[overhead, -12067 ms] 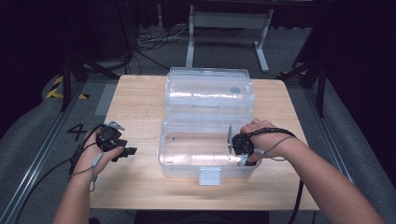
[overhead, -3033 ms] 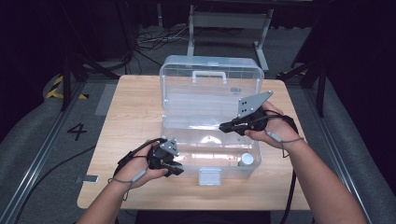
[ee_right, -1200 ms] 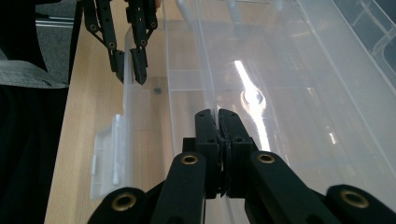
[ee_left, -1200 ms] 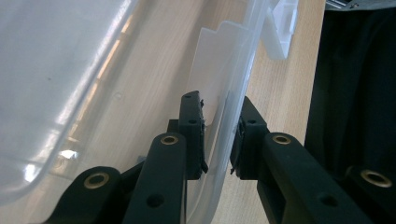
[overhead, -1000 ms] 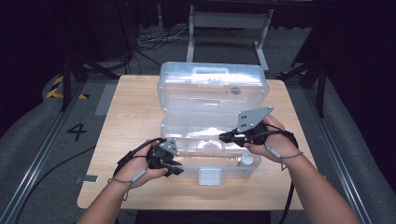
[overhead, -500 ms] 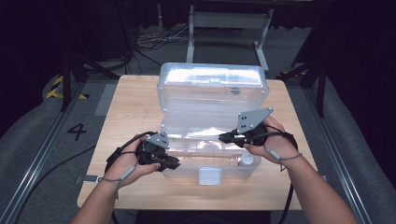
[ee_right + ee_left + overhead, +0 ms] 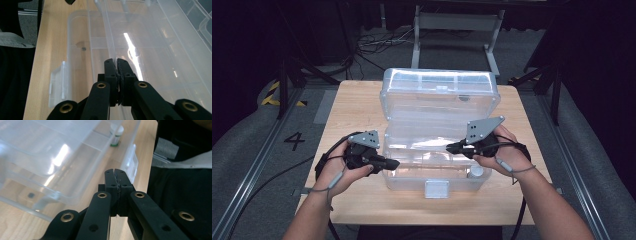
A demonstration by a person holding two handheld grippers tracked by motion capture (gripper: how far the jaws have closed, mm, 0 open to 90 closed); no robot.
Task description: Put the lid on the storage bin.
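Fingers closed: right gripper point(image 7: 115, 61) pinches the lid edge point(image 7: 110, 42) — left gripper point(image 7: 116, 171) just closed, empty.

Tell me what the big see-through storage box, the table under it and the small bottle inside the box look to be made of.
Large clear lidded storage box: likely glossy moulded plastic; transparent walls throw bright glare streaks.
Light tabletop: seemingly wood or wood-look laminate, matte; pale tan with faint grain lines.
Small white-capped bottle in the box's corner: probably plastic; the opaque cap and green-banded label suggest it, though it is too small to tell.
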